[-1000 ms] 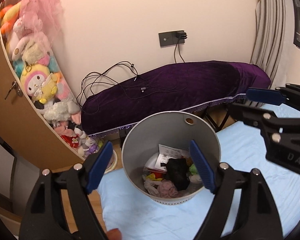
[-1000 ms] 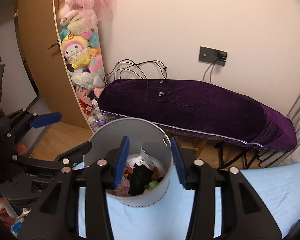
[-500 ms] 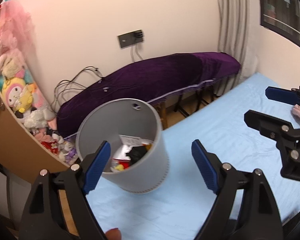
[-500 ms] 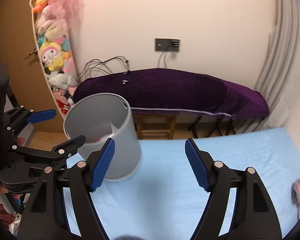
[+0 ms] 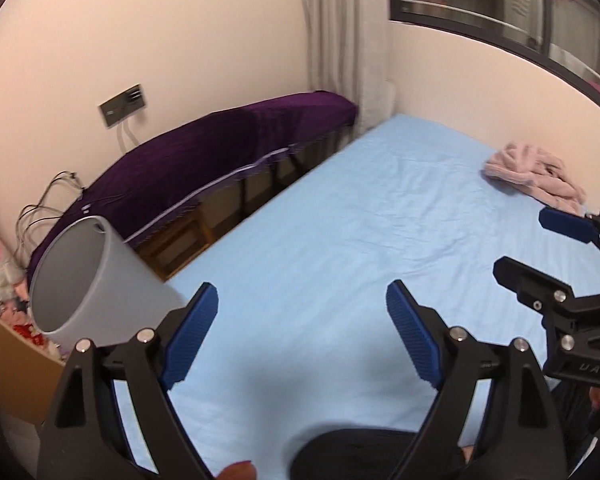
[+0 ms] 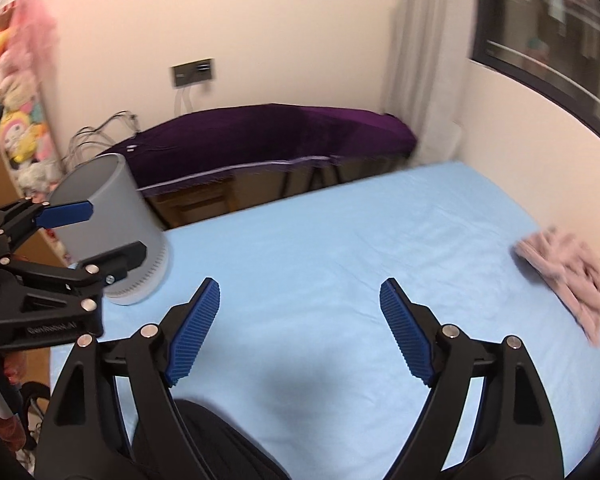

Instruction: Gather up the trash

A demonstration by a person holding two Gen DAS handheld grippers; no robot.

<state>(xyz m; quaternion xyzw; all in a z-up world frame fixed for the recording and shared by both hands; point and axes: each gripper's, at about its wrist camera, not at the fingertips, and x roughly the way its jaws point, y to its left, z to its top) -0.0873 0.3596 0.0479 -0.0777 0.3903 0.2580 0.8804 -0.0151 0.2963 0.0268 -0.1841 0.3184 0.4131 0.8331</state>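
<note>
A grey round trash bin (image 5: 96, 280) stands on the left corner of a light blue bed (image 5: 360, 248); it also shows in the right wrist view (image 6: 112, 232). Its contents are hidden from here. A crumpled pink cloth (image 5: 536, 176) lies at the bed's far right near the wall, also in the right wrist view (image 6: 568, 276). My left gripper (image 5: 302, 332) is open and empty above the bed, to the right of the bin. My right gripper (image 6: 300, 332) is open and empty over the middle of the bed.
A long piece of furniture under a purple velvet cover (image 5: 204, 160) stands along the wall beyond the bed, with cables and a wall socket (image 5: 124, 106). Plush toys (image 6: 16, 120) hang at the left. A curtain (image 5: 340, 28) and a window (image 5: 500, 4) are at the right.
Both views have swung right, away from the bin, which moved from the centre to the left edge. The pink cloth has come into view. My right gripper has opened wider.
</note>
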